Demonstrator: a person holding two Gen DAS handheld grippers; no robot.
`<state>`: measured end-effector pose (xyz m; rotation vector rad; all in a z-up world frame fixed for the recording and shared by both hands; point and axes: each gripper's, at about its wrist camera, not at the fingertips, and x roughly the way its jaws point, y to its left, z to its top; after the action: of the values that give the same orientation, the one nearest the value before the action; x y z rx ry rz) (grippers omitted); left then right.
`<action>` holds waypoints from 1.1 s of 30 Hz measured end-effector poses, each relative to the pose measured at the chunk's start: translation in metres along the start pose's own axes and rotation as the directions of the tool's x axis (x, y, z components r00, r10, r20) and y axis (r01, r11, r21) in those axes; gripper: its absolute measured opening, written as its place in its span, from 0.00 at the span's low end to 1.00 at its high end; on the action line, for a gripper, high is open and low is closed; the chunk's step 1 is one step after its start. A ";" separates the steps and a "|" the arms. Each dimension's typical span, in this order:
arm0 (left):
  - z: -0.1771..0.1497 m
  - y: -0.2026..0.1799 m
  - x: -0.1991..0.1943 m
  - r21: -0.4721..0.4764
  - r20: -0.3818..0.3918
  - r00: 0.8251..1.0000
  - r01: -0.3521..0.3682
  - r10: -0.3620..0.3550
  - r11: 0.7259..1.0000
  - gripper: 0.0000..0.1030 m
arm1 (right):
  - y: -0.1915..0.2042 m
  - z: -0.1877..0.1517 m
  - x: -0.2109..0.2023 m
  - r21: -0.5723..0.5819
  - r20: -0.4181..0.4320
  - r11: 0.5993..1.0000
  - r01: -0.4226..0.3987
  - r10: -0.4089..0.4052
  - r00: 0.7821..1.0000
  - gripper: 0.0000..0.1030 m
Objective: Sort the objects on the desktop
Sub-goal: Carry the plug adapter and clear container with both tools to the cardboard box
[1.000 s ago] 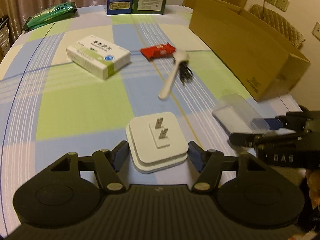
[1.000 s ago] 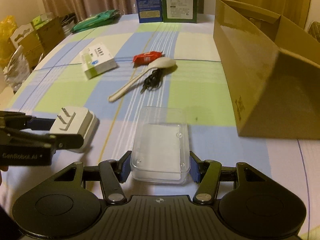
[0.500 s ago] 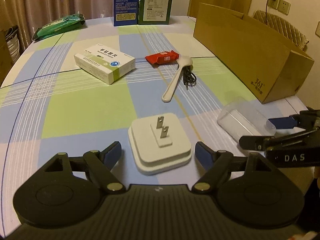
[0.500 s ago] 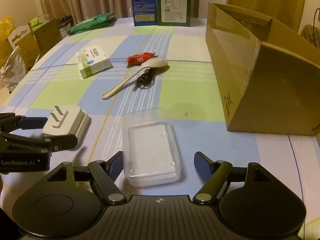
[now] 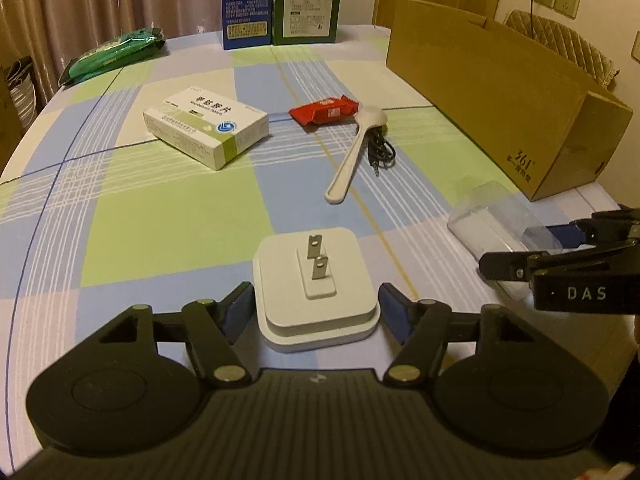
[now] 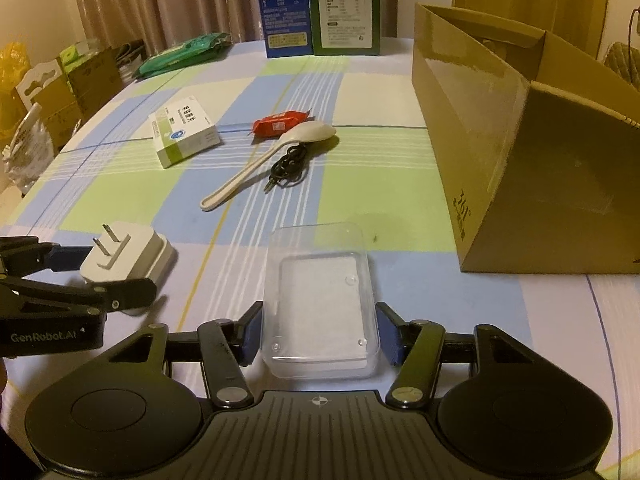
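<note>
My 2 claws have just been closing after gaping wider; my left gripper (image 5: 316, 306) now clenches the white charger (image 5: 316, 288), my right gripper (image 6: 318, 334) the clear plastic case (image 6: 318, 300); both rest on the tablecloth (image 5: 168, 216); lifting toward the cardboard box (image 6: 520, 140) seems next.

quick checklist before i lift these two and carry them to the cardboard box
1. Charger between the left tool pads: ok, jaws just closed onto its sides.
2. Clear case between the right tool pads: ok, jaws just closed onto its walls.
3. Grip firm enough to lift: cannot tell, both items rest on the tablecloth.
4. Tools apart from each other: ok.
5. Cardboard box open on top: ok.
6. Room inside the box: cannot tell.
</note>
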<state>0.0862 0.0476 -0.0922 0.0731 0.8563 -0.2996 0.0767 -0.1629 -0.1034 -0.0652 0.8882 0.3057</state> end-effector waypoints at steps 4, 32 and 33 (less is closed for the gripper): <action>0.001 -0.003 0.002 0.017 0.005 1.000 -0.016 0.016 1.000 0.62 | 0.001 0.001 0.002 -0.009 0.004 1.000 0.008 -0.007 1.000 0.55; 0.006 -0.010 -0.001 0.042 0.004 1.000 -0.018 0.018 0.999 0.58 | 0.008 0.007 0.000 -0.039 0.052 0.998 0.043 -0.041 0.998 0.52; 0.008 -0.012 -0.003 0.044 0.010 1.000 -0.015 0.014 0.999 0.58 | 0.008 0.008 -0.002 -0.038 0.059 0.998 0.043 -0.041 0.997 0.52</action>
<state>0.0867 0.0357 -0.0847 0.1185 0.8395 -0.3048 0.0794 -0.1547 -0.0967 -0.1105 0.8220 0.2844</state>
